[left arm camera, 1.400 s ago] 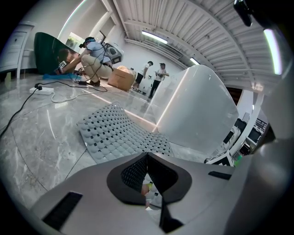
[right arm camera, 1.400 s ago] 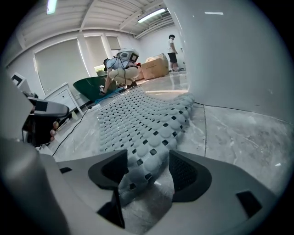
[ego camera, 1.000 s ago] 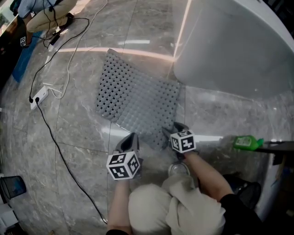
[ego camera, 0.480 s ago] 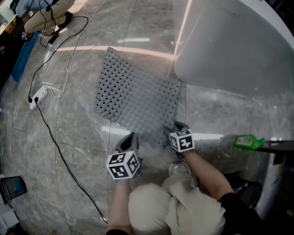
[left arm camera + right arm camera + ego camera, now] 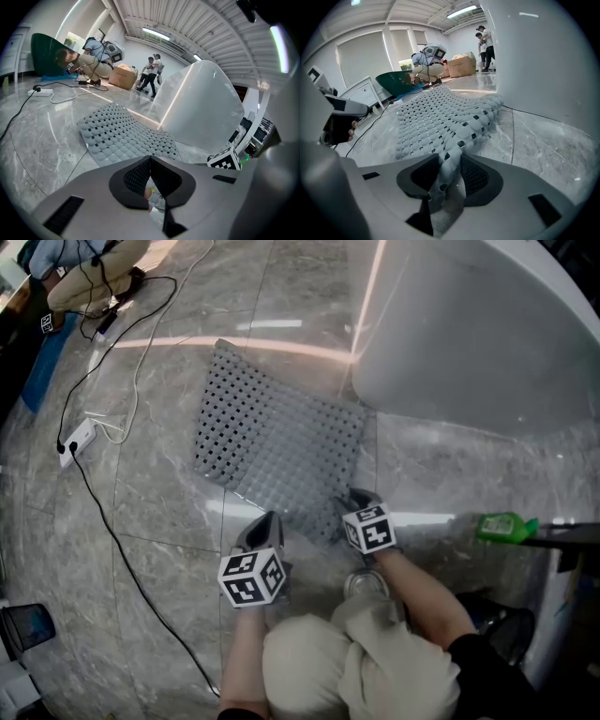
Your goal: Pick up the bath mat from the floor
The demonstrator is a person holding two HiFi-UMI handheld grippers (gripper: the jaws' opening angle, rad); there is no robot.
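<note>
Mat (image 5: 281, 442) edge between right gripper (image 5: 354, 501) jaws, just closing on it; left gripper (image 5: 267, 523) jaws together, empty. Risk: shallow corner pinch slips as floppy mat lifts.

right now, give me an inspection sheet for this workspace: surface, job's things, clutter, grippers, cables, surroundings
surface: glossy grey stone-tile floor, streaks of reflected light.
job's things: grey perforated bath mat on the floor beside the tub, its near edge pinched up.
clutter: green bottle at the right.
grippers: left gripper jaws together, nothing between them, just short of the mat; right gripper jaws have just been closing, a fold of the mat's edge is clamped between them.
cables: black cable crosses the floor to a white power strip; white cable beside it.
surroundings: white bathtub; crouching person at top left.
</note>
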